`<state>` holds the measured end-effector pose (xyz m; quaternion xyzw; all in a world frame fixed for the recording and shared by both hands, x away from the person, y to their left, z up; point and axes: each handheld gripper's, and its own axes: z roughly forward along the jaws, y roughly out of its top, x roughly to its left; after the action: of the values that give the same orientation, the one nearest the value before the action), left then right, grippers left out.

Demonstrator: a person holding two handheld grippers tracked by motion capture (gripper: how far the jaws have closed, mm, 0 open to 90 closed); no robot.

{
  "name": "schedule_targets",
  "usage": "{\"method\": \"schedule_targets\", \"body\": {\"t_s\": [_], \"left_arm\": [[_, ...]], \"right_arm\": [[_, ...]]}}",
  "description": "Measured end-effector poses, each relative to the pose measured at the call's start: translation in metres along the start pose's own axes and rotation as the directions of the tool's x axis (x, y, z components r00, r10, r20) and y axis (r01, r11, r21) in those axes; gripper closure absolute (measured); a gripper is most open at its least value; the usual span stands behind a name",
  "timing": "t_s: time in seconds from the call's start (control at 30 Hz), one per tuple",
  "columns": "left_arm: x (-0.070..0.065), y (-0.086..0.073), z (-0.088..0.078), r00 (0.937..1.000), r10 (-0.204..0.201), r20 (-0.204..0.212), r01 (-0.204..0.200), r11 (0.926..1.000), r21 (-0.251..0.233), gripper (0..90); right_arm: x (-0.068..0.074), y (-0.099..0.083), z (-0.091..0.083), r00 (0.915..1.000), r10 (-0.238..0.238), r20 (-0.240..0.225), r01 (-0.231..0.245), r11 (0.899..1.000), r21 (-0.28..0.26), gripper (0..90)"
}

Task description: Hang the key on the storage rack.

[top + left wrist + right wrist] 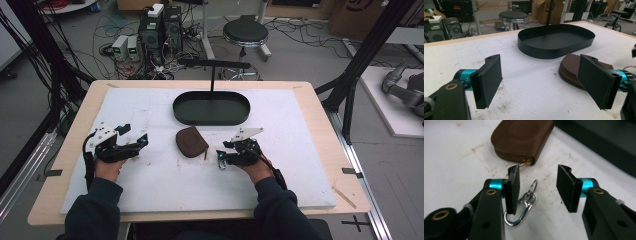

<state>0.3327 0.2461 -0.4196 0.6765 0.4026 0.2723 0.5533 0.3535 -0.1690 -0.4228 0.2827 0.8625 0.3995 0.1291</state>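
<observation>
The brown zip pouch [191, 141] lies flat mid-desk [150, 190], at about 6 o'clock from the black tray [211, 108], with its metal clip and ring [525, 206] trailing toward the person. It looks light, soft-sided and a little slick, so the clip or the zip edge is probably the surest hold. The right tool [538, 187] is half spread around the ring without pinching it, while the left tool [544, 80] stands wide and empty at the pouch's 9 o'clock.

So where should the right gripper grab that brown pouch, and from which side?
Probably by the key ring and clip at the pouch's zipper corner, coming from the near side: they lie flat on the table between the right gripper's open fingers, easier than the pouch's wide body.
</observation>
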Motion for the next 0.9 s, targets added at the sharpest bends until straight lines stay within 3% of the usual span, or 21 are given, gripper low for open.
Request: {"method": "schedule_targets", "body": {"t_s": [0.13,0.37,0.7,0.9], "left_arm": [[-0.0002,-0.0001,0.0002,1.0000,0.005,0.001,-0.005,1.0000,0.008,20.4],[-0.0003,-0.0010,0.0008,1.0000,-0.001,-0.005,0.001,0.9999,0.016,20.5],[0.0003,-0.0016,0.0015,1.0000,-0.004,-0.005,0.004,0.9997,0.024,20.7],[0.0005,-0.0017,0.0016,1.0000,-0.004,-0.004,0.004,0.9997,0.025,20.7]], "right_arm": [[0.0021,-0.0034,0.0090,0.9998,-0.014,-0.012,0.015,0.998,0.065,68.8],[0.0017,-0.0071,0.0109,0.9997,-0.025,-0.003,0.025,0.992,0.125,83.1],[0.0018,-0.0077,0.0096,0.9996,-0.028,0.002,0.028,0.990,0.140,88.8],[0.0015,-0.0066,0.0070,0.9984,-0.055,0.013,0.053,0.989,0.136,89.5]]}}
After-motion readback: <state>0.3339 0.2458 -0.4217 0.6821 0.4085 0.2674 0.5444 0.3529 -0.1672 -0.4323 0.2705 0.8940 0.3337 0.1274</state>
